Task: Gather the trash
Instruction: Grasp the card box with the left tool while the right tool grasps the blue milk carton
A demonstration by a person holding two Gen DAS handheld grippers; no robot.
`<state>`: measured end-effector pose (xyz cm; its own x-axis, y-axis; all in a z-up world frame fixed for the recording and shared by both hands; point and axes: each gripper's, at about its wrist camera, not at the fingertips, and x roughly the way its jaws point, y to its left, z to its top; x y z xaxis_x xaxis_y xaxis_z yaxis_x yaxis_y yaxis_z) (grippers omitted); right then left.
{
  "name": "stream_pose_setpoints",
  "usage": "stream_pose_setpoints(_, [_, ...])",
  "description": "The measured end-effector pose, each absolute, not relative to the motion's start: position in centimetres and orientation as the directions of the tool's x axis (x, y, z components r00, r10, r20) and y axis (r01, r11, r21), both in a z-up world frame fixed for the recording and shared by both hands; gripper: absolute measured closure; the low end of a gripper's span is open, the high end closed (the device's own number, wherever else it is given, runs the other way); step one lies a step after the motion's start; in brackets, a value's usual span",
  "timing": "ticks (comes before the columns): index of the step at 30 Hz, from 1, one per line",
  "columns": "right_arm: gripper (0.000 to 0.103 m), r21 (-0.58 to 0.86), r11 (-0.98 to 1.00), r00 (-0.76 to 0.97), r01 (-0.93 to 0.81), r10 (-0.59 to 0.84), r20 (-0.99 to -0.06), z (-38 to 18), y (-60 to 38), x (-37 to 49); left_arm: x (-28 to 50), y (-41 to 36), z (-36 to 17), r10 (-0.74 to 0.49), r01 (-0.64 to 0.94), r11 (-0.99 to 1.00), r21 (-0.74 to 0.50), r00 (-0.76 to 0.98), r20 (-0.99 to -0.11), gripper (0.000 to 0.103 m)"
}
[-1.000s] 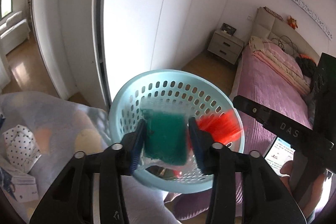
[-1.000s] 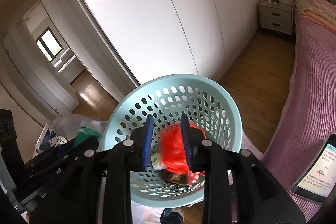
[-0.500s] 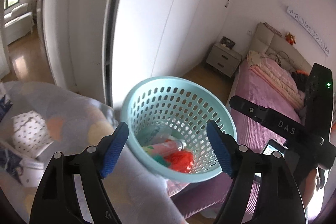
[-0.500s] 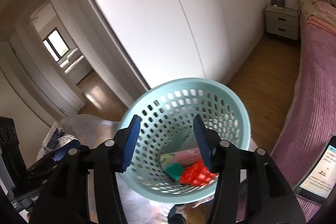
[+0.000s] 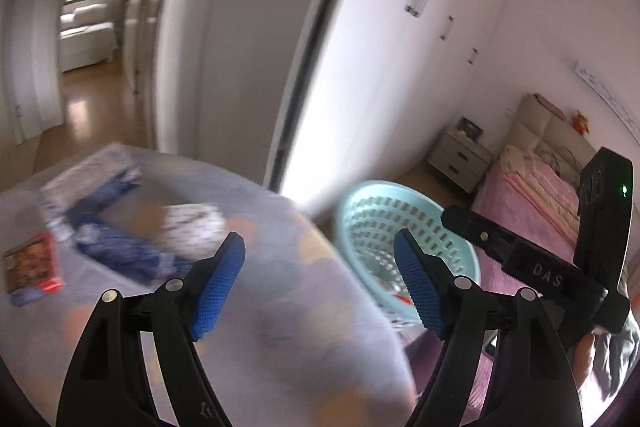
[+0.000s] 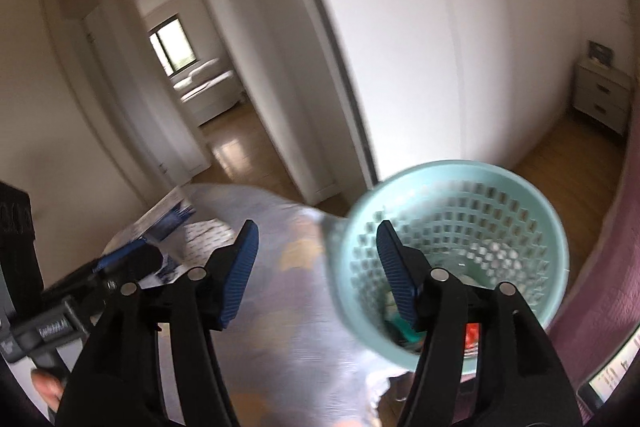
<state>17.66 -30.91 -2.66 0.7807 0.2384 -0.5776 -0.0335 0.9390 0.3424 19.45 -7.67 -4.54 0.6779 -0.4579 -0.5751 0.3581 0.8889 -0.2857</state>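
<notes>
Teal basket (image 6: 516,187) of trash beside empty fingers (image 6: 240,267).

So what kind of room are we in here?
Most likely a bedroom in a home. There is a bed with pink bedding, a nightstand beside it, and a wall of white wardrobe doors. A doorway leads to another room with a window.
</notes>
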Motion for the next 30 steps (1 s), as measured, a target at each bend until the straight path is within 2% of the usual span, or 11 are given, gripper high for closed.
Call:
stream_pose_setpoints(10, [0.039,0.299,0.938,0.724,-0.178,0.33,-0.606,-3.5,-22.9,19.4,19.4,4.4,-4.2,-0.266,0.131,0.955,-0.265,0.773,-0.576,0.028])
stream_pose_setpoints(16, [0.035,0.289,0.928,0.687,-0.236,0.369,-0.626,-4.4,-18.9,20.9,20.8,10.8,-4.8,-0.184,0.025,0.965,-0.261,0.772,-0.608,0.028])
stream_pose_setpoints(23, [0.032,0.239,0.921,0.649,-0.309,0.388,-0.655,-5.4,-14.8,22.3,24.7,16.1,-7.8,-0.147,-0.043,0.966,-0.253,0.716,-0.682,0.028])
stream_pose_setpoints(29, [0.032,0.206,0.919,0.627,-0.335,0.381,-0.68,-6.5,-12.7,23.5,27.0,17.4,-10.2,-0.147,-0.048,0.969,-0.241,0.673,-0.725,0.028])
stream_pose_setpoints(30, [0.032,0.204,0.919,0.623,-0.338,0.381,-0.684,-6.7,-12.5,23.7,27.1,17.3,-10.5,-0.158,-0.042,0.968,-0.248,0.666,-0.729,0.031])
